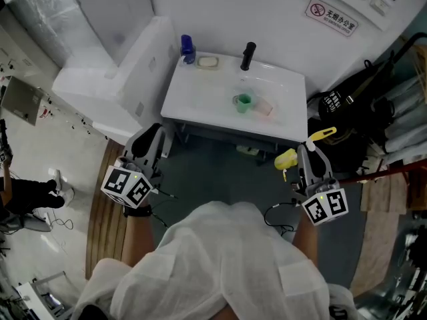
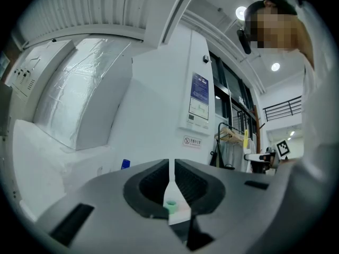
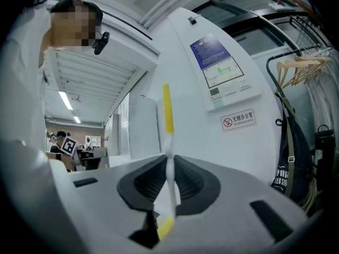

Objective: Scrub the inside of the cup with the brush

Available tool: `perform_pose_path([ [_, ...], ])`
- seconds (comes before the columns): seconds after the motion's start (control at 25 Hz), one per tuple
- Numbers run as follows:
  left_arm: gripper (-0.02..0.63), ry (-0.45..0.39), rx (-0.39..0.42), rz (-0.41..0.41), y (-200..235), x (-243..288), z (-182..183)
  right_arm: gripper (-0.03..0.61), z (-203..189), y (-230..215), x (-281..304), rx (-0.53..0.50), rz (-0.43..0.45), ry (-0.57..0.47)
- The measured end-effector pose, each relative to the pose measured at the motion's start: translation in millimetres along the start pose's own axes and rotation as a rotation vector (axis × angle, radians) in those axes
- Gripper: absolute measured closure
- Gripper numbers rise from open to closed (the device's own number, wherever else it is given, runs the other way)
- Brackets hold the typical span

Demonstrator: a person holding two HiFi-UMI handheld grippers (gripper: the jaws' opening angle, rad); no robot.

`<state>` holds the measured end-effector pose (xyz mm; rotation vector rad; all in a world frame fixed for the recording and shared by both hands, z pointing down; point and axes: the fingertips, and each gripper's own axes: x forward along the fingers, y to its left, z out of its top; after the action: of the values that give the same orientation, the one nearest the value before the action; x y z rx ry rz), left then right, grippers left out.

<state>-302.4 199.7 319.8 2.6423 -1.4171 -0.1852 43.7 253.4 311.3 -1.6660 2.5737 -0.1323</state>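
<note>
A small green cup (image 1: 243, 103) stands in the white sink (image 1: 200, 92) ahead of me, with a pale clear cup (image 1: 265, 107) lying beside it. My left gripper (image 1: 155, 132) hangs level in front of the sink's left side, shut and empty. In the left gripper view the green cup (image 2: 170, 206) shows low behind the closed left gripper (image 2: 171, 165). My right gripper (image 1: 308, 149) is shut on the yellow and white brush (image 1: 285, 159), well short of the sink. In the right gripper view the brush (image 3: 168, 115) handle stands upright, pinched by the right gripper (image 3: 170, 163).
On the sink's back edge stand a blue bottle (image 1: 187, 48), a soap bar (image 1: 208, 63) and a black tap (image 1: 247, 55). A white wrapped cabinet (image 1: 113, 72) is at the left. A black bag (image 1: 340, 102) and hangers (image 3: 296, 70) crowd the right. Another person (image 1: 27, 195) sits far left.
</note>
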Motion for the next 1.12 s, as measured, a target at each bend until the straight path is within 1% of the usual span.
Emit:
perform_pose_path([
  [0.16, 0.581, -0.018, 0.000, -0.016, 2, 6, -3, 0.538, 0, -3, 3, -0.001, 0.000, 0.001],
  [0.28, 0.581, 0.009, -0.004, -0.009, -1, 13, 0, 0.538, 0, -6, 5, -0.002, -0.005, 0.007],
  [0.44, 0.581, -0.015, -0.008, -0.037, 2, 21, -7, 0.538, 0, -10, 10, -0.004, -0.006, 0.015],
  [0.56, 0.581, 0.018, -0.016, -0.038, -4, 29, -7, 0.538, -2, -14, 12, -0.004, -0.004, 0.025],
  [0.72, 0.581, 0.037, -0.009, -0.084, -12, 47, -19, 0.538, -5, -23, 17, -0.001, -0.004, 0.039],
  [0.88, 0.581, 0.068, 0.005, -0.148, -29, 73, -34, 0.537, -10, -37, 27, 0.008, 0.003, 0.046],
  [1.0, 0.581, 0.100, 0.019, -0.187, -44, 98, -45, 0.538, -14, -51, 38, 0.020, 0.018, 0.046],
  [1.12, 0.581, 0.098, 0.021, -0.224, -54, 127, -55, 0.538, -19, -71, 53, 0.038, 0.035, 0.052],
])
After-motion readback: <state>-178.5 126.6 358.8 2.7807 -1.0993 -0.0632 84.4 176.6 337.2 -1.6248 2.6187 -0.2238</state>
